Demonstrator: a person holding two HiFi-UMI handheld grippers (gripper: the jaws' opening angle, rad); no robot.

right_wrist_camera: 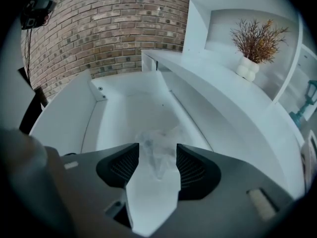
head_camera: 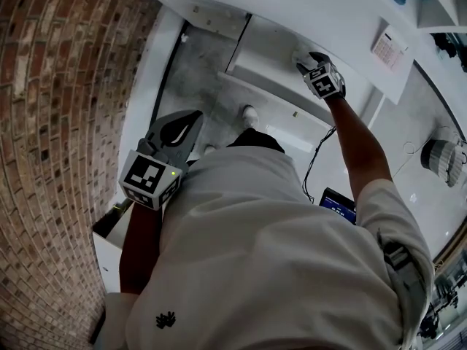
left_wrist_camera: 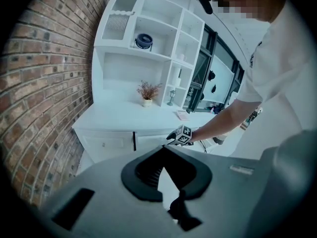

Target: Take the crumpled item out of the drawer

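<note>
crumpled item (right_wrist_camera: 156, 139): translucent, wrinkled | right gripper (right_wrist_camera: 158, 147) fingers spread | left gripper (left_wrist_camera: 163, 148) fingers together

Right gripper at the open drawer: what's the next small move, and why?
Probably ease the right gripper slightly lower, then close: its jaws stand apart, and the crumpled item in the drawer lies at their tips, unpinched.

A red-brown brick wall (head_camera: 51, 137) is seen at the left; the drawer (right_wrist_camera: 69, 118) is white, the crumpled item (right_wrist_camera: 157, 142) pale and translucent.
</note>
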